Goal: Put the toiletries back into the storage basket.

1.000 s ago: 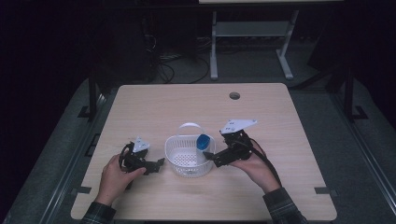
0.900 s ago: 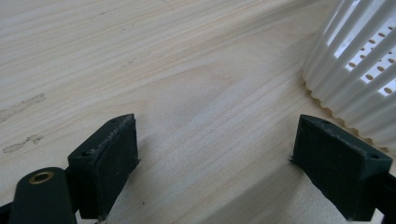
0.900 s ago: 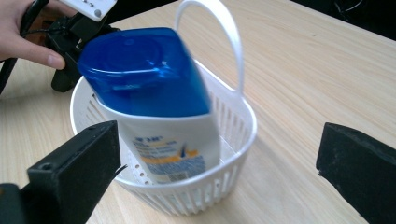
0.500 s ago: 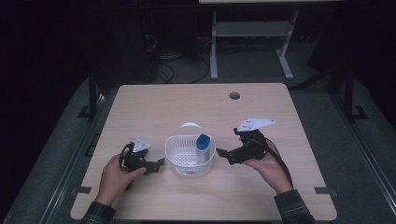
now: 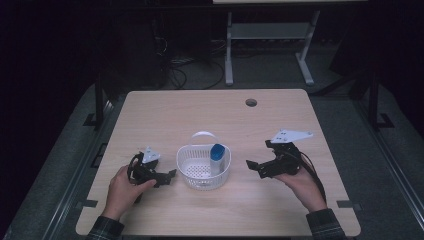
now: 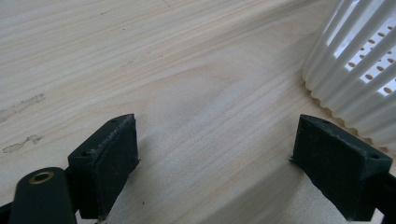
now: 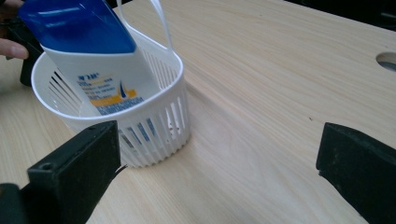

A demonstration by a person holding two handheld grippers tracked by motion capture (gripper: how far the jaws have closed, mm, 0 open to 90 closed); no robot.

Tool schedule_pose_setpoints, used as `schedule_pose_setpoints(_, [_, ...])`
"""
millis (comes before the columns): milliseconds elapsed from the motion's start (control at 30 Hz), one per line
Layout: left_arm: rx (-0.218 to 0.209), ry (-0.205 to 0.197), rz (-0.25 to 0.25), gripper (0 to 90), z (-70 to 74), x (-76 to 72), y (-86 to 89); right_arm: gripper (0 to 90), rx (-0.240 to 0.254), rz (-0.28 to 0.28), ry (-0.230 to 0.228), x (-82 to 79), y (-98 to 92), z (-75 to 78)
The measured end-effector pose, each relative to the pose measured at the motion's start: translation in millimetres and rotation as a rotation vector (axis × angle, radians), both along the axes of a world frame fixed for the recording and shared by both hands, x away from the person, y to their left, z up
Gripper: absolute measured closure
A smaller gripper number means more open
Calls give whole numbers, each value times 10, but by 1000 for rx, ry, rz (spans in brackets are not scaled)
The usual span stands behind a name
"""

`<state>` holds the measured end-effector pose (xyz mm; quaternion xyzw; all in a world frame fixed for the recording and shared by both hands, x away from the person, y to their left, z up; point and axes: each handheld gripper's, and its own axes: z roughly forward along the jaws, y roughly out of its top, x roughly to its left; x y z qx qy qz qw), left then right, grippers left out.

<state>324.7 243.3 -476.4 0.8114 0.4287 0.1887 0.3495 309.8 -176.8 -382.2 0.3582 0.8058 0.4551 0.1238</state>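
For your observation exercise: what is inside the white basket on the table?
A white bottle with a blue cap leans inside the white basket. Its base is covered by the slatted wall; nothing else shows on the perforated floor.

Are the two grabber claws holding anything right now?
No, nothing. The left gripper and right gripper are both open and empty. The white tube with a blue cap leans inside the white plastic basket.

I see plaid cuffs, black cabled grippers left (image 5: pixel 169 176) and right (image 5: pixel 253 167), the right's plate (image 5: pixel 291 135) grey.
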Motion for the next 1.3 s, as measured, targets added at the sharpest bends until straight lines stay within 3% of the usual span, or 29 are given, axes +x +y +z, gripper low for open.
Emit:
schedule_pose_setpoints(500, [4, 1, -3, 132, 1, 0, 3, 0, -30, -80, 41, -92, -268, -184])
schedule_pose_setpoints(800, [3, 1, -3, 132, 1, 0, 2, 0, -65, -137, 82, -182, -490, -401])
schedule_pose_setpoints(1300, [8, 2, -6, 132, 3, 1, 5, 0, -122, -194, 133, -296, -693, -678])
